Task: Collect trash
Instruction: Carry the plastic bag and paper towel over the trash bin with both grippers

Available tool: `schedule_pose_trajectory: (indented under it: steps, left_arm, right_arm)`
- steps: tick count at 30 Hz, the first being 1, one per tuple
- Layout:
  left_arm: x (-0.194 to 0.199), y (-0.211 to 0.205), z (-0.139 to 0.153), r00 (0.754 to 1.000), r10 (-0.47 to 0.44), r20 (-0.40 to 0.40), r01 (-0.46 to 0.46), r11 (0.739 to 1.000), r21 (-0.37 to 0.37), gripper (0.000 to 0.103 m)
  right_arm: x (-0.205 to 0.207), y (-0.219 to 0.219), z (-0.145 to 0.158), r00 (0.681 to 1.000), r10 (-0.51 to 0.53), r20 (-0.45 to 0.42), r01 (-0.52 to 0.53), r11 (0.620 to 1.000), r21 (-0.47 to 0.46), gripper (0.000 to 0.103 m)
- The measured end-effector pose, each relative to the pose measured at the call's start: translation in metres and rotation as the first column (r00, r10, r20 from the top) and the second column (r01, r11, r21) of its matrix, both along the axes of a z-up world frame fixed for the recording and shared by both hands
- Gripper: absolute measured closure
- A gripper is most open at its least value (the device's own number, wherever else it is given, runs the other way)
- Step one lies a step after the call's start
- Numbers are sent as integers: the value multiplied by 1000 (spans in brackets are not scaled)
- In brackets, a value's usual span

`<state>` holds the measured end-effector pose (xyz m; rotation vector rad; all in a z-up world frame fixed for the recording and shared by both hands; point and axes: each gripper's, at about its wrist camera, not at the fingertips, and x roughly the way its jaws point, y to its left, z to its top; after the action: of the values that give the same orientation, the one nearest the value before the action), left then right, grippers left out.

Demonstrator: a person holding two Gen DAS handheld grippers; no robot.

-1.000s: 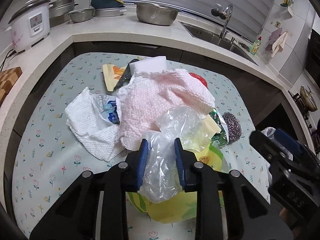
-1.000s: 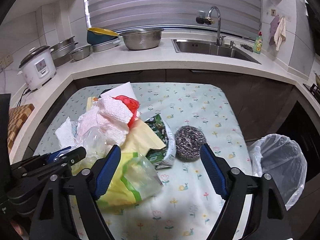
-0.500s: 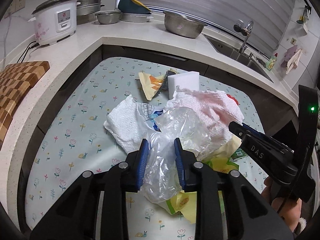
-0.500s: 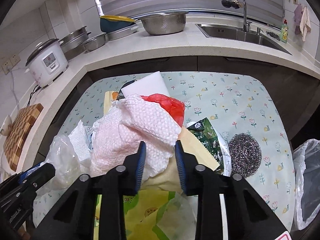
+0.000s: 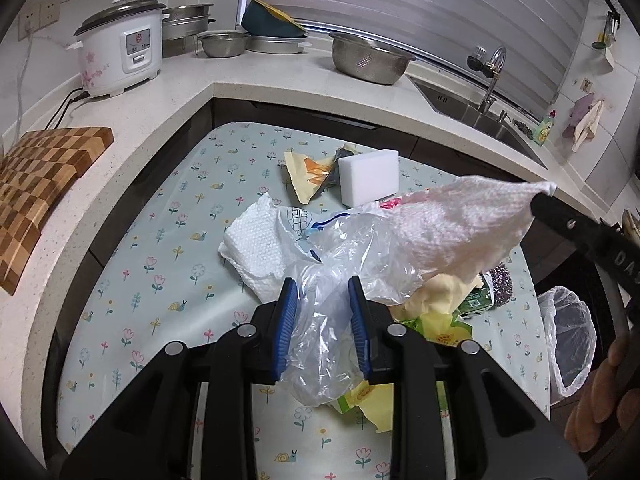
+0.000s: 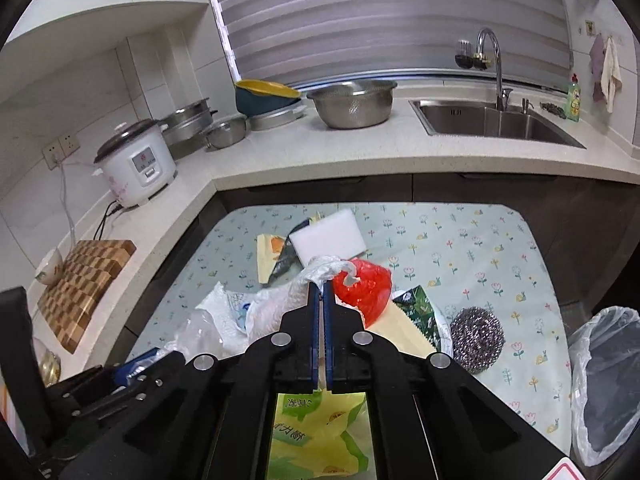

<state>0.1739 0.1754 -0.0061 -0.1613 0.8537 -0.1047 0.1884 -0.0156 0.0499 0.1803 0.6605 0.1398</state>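
While both tongs are gripping trash, the lined bin is sitting beside the table.
Left gripper is pinching a clear plastic bag; right gripper is clamping a pink paper towel.

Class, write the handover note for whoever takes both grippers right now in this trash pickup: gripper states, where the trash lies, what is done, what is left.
Left gripper: shut on the clear plastic bag, lifted above the table.
Right gripper: shut on a corner of the pink paper towel, raised off the pile.
On the table: white paper towel, red wrapper, yellow-green packet, green wrapper, steel scourer, white sponge.
Lined bin stands beside the table, on the right.
Done: two pieces gripped. Left: drop both in the bin, then gather the remaining trash.
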Motion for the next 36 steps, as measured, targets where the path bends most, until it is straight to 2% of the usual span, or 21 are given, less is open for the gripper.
schedule_pose_trajectory:
  steps: [3,9,15,18,26,36]
  left_arm:
    - [-8,-6,9,1000,-14,19,14,1000,1,77]
    - [-26,-27,27,996,-61,59,60,998,9,77]
    - [-41,-68,40,985,-149,83,148,989,24,77]
    - [-49,-100,47,971,-218,96,216,976,37,77]
    - [-65,-194,50,910,-407,80,405,913,39,77]
    - [-72,-317,29,797,-603,31,602,797,44,77]
  right_arm:
    - [-14,-13,27,998,-27,55,28,1000,-3,101]
    - [-46,-50,60,985,-113,133,114,993,0,101]
    - [-78,-96,74,960,-219,173,223,975,-6,101]
    - [-93,-120,74,945,-276,178,281,960,-5,101]
    - [-131,-198,63,885,-439,155,446,895,-11,101]
    - [-154,-287,16,809,-585,46,587,810,-21,101]
